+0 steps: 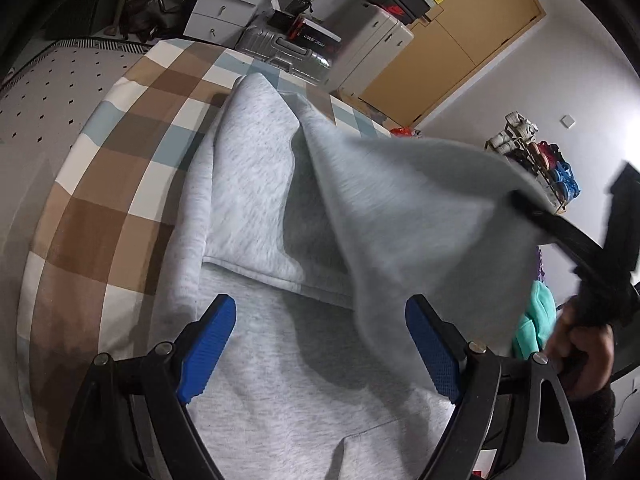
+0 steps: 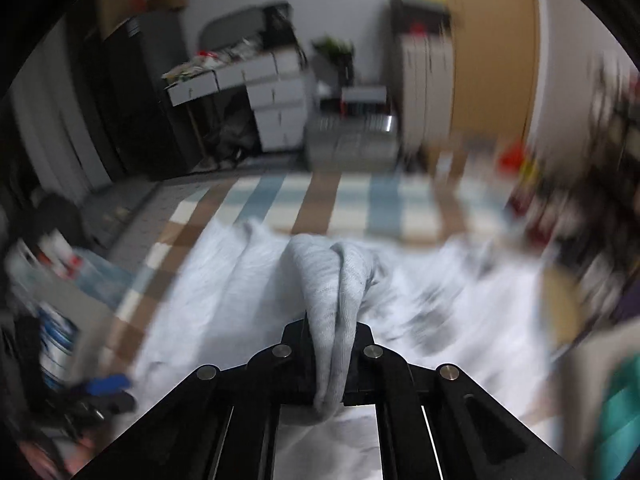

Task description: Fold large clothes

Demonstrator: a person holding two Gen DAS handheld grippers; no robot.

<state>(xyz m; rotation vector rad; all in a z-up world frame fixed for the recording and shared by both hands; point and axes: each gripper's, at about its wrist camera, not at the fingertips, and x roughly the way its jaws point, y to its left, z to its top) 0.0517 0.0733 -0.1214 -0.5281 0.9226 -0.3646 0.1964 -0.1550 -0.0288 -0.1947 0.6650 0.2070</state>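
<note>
grey sweatshirt [image 1: 256, 208] half lifted off the checked bed cover [image 1: 120, 184]

my right view is badly smeared. right claw [image 2: 332, 360] is clamped on a bunched fold of it; only the left view shows that fold raised, and my left claw [image 1: 320, 344] gaping wide above the cloth, holding nothing.

Checked bedcover [image 1: 120, 184] in brown, white and blue at left; silver suitcase [image 1: 288, 54] and white drawer unit [image 1: 224, 4] at top; tan door [image 1: 452, 40] upper right; shoe rack [image 1: 536, 160] at right.
</note>
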